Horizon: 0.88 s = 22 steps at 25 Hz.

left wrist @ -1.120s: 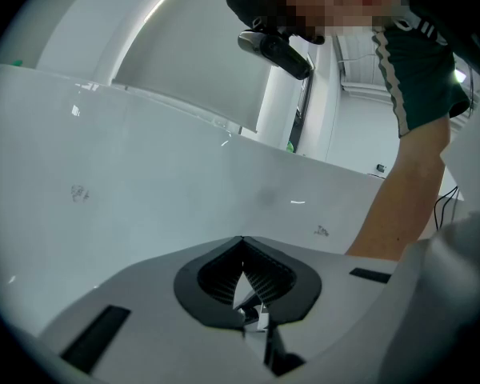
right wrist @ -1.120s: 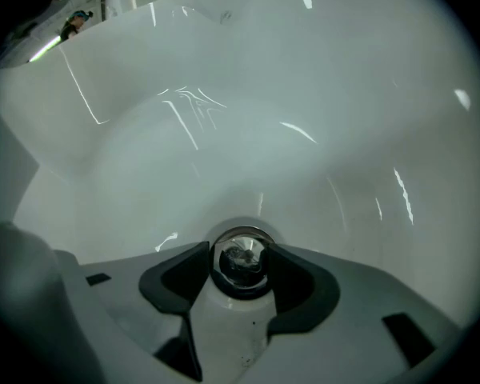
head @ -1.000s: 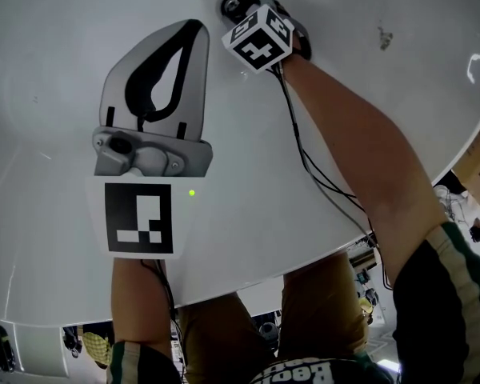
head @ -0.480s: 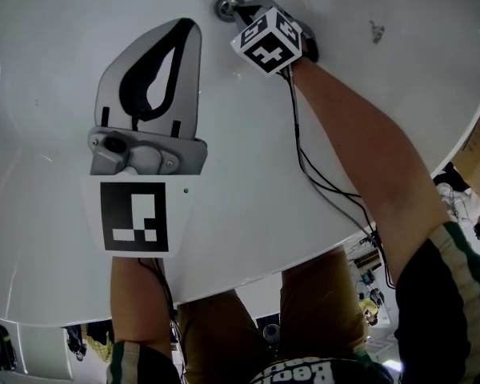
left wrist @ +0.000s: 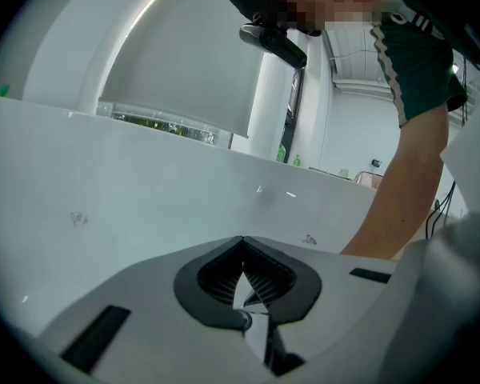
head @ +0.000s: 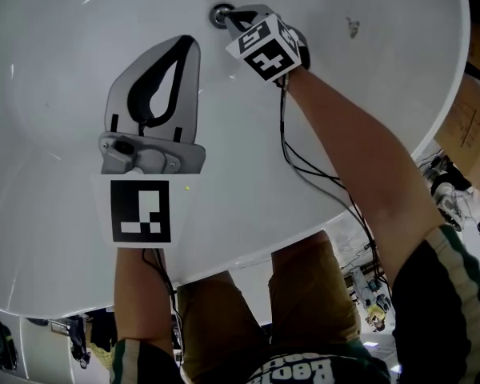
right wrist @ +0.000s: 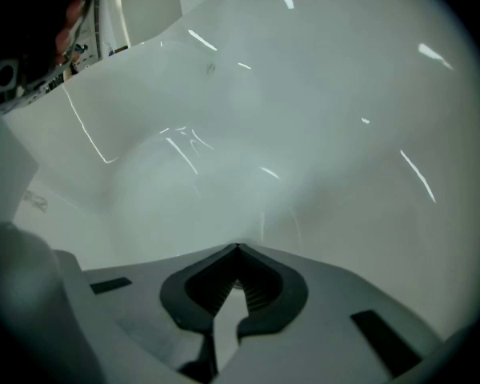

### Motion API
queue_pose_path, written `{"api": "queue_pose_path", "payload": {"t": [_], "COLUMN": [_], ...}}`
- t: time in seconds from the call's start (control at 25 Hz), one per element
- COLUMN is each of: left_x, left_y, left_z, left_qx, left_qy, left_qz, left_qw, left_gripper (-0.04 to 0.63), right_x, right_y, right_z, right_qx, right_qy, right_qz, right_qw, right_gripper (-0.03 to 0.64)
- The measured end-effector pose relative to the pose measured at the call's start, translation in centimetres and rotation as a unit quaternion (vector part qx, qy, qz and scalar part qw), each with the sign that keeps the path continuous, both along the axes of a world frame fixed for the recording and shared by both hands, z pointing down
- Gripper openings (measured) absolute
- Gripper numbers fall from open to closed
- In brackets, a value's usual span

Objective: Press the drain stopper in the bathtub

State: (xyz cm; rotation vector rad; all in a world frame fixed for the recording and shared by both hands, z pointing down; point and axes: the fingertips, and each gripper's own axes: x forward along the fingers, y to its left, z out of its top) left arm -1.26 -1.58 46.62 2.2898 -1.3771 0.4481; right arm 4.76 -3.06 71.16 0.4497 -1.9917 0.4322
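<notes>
Head view shows one drain stopper [head: 218, 14], one left gripper [head: 189, 46], one right gripper [head: 240, 16].

A brown cardboard box [head: 469, 130] leans in at the right edge of the head view. Below it, small clutter [head: 371, 298] lies on the floor at lower right. Tan trousers [head: 304, 294] fill the bottom centre, with a dark green shirt [head: 440, 326] at lower right, its sleeve striped pale. In the left gripper view, a white pillar [left wrist: 270, 102] stands at upper centre, with a green bottle [left wrist: 283, 152] at its foot.
</notes>
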Motion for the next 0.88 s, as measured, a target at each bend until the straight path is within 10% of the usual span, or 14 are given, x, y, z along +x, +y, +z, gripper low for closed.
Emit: {"api": "queue_pose_path", "payload": {"t": [0.88], "left_x": [-0.5], "left_y": [-0.5], "left_z": [-15.9], "left_qx": [0.031], "left_qy": [-0.004], "left_qz": [0.063], "left_qw": [0.9975], "left_gripper": [0.005], "right_x": [-3.2], "right_y": [-1.5], "right_z": [-28.0], "right_qx": [0.068], "right_qy": [-0.189], "right_qz": [0.031], "right_qw": [0.979], "right_gripper": [0.011]}}
